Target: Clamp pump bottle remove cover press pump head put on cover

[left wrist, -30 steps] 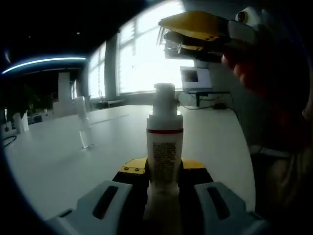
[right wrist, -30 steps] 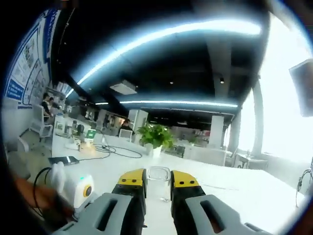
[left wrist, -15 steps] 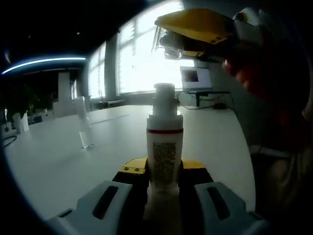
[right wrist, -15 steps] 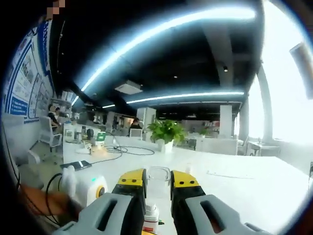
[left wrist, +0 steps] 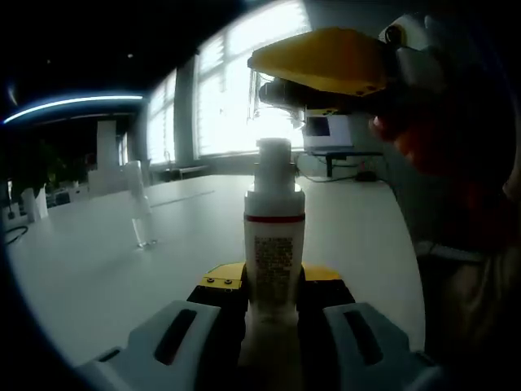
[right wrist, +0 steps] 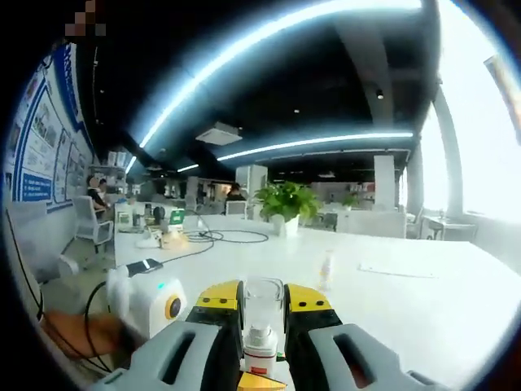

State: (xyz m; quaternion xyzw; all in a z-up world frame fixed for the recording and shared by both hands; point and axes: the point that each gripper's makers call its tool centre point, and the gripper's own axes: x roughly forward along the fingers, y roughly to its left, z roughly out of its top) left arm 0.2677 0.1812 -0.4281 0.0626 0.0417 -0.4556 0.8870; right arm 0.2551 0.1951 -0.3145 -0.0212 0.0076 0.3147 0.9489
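Bottle (left wrist: 275, 236): white, pump type, standing upright on the table (left wrist: 106, 269), sitting pinched between the left gripper's (left wrist: 273, 297) jaws. Small clear bottle (left wrist: 140, 213) standing well apart, leftward. Cover (right wrist: 264, 295): clear, sitting clamped in the right gripper (right wrist: 262, 314), hovering just above the pump head (left wrist: 273, 153).

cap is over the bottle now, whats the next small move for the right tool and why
Probably lower the right tool straight down. It holds the clear cover above the pump head of the pump bottle, and there looks to be a gap between them. The left tool is shut on the bottle, standing upright on the white table, so it should stay put as the cover seats.
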